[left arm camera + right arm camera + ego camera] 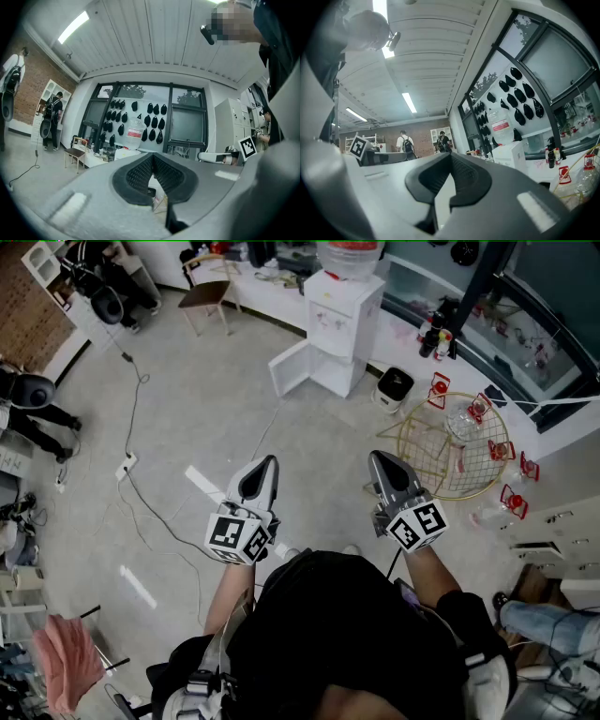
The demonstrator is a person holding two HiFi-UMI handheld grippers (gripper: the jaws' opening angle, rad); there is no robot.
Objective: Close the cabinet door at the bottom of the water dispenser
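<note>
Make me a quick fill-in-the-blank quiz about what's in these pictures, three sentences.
1. The cabinet door at the bottom of the water dispenser stands ___.
2. The jaws of the left gripper and the right gripper are both ___.
3. The gold wire table stands on the ___ gripper's side.
Missing words: open; shut; right.

You've got a round gold wire table (pixel 455 456) there, small red items (pixel 438 387) around its rim. Just left of it sits a black-and-white bin (pixel 394 388). Way off left of it: a wooden chair (pixel 208 294) and a floor power strip (pixel 127 466).
</note>
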